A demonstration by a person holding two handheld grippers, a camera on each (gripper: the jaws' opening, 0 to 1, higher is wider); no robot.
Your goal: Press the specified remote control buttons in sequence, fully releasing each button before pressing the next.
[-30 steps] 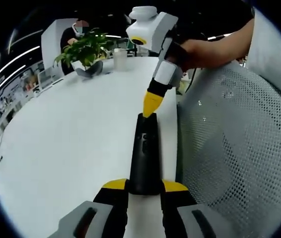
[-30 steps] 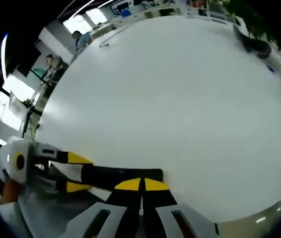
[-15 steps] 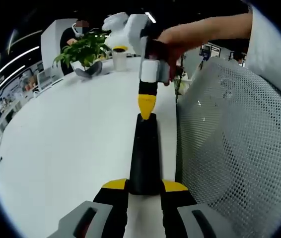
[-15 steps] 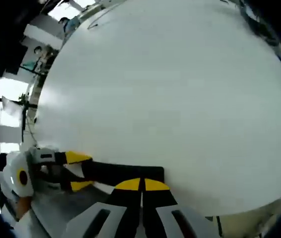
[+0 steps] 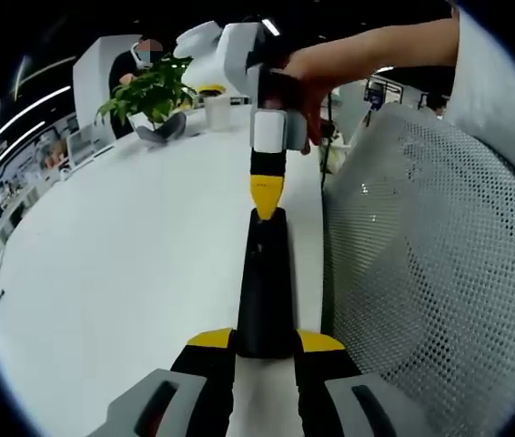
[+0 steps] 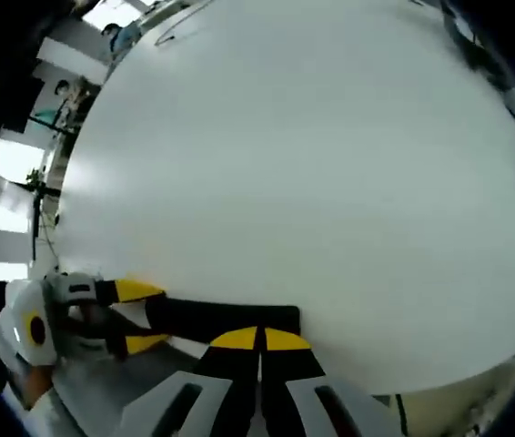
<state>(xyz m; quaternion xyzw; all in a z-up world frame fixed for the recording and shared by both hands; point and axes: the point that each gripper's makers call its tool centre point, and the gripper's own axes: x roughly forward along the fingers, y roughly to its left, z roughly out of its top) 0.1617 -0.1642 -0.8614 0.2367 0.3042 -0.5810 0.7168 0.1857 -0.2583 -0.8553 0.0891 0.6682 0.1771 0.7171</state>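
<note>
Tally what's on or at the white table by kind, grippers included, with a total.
Remote control: 1
Grippers: 2, the left gripper and the right gripper
Potted plant: 1
White cup: 1
Mesh chair: 1
Total: 6

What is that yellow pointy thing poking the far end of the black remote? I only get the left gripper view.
Observer: That's the right gripper. In the right gripper view its two yellow tips are pressed together, shut, right at the remote's end.
Operator: Who's holding the other end of the remote?
Observer: The left gripper. From the right gripper view you can see it from the side, one yellow tip on each side of the remote, squeezing it.
Operator: Is there more table past the remote?
Observer: Yes. The right gripper view looks across a wide bare stretch of the white table, with a thin dark cable lying near its far edge.
</note>
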